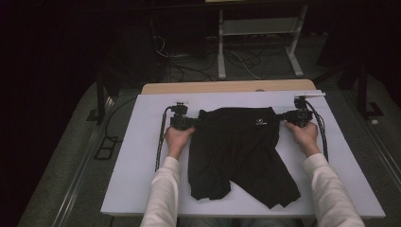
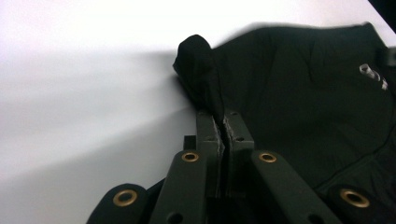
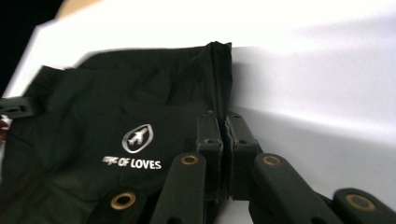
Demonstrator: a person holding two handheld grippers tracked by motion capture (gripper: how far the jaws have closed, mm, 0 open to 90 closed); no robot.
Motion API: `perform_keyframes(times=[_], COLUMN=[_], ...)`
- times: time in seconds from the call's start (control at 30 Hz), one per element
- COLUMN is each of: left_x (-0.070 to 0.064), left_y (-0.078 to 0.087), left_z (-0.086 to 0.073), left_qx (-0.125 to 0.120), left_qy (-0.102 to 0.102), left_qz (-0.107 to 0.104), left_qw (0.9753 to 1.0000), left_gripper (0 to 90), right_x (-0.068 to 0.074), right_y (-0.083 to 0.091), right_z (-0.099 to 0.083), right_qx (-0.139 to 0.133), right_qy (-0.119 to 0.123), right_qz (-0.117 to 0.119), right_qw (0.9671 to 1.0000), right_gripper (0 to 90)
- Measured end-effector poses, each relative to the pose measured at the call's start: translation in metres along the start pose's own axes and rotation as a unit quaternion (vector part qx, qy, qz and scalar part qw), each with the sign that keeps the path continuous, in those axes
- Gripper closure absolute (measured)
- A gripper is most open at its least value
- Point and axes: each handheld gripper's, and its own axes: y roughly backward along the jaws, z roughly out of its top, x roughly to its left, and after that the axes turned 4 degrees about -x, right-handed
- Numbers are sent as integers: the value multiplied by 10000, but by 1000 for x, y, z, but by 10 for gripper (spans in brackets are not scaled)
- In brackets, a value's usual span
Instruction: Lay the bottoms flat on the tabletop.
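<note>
Each hand-held gripper, left and right, is clamped on the black shorts' waistband corner

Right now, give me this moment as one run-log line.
left gripper: shut on shorts waistband corner | right gripper: shut on opposite corner | black shorts: flat on white board, legs toward person

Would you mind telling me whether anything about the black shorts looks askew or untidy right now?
Yes. The black shorts lie unevenly: the two legs splay apart, and the leg hem nearer the left gripper is rumpled. The right gripper pinches the opposite waistband corner.
</note>
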Motion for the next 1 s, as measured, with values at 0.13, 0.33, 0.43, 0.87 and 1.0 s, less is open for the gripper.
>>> perform_keyframes(times=[0.13, 0.33, 0.43, 0.87, 1.0], left_x=[8, 17, 22, 26, 24], left_y=[16, 28, 32, 26, 30], left_z=[14, 39, 49, 92, 105], left_qx=[-340, -665, -759, -764, -820], left_qy=[110, 218, 398, 697, 665], left_qz=[190, 321, 201, 82, 90], left_qw=[9992, 9970, 9961, 9946, 9944], left_gripper=[866, 866, 866, 865, 865], right_x=[10, 28, 32, 38, 46], right_y=[-6, -16, -14, -18, -14], right_z=[15, 48, 62, 93, 105], right_qx=[-16, -190, -340, -455, -516], right_qy=[-30, -196, -367, -685, -605], right_qz=[242, 518, 690, 638, 624], right_qw=[9997, 9983, 9964, 9946, 9949], right_gripper=[849, 849, 849, 847, 847])
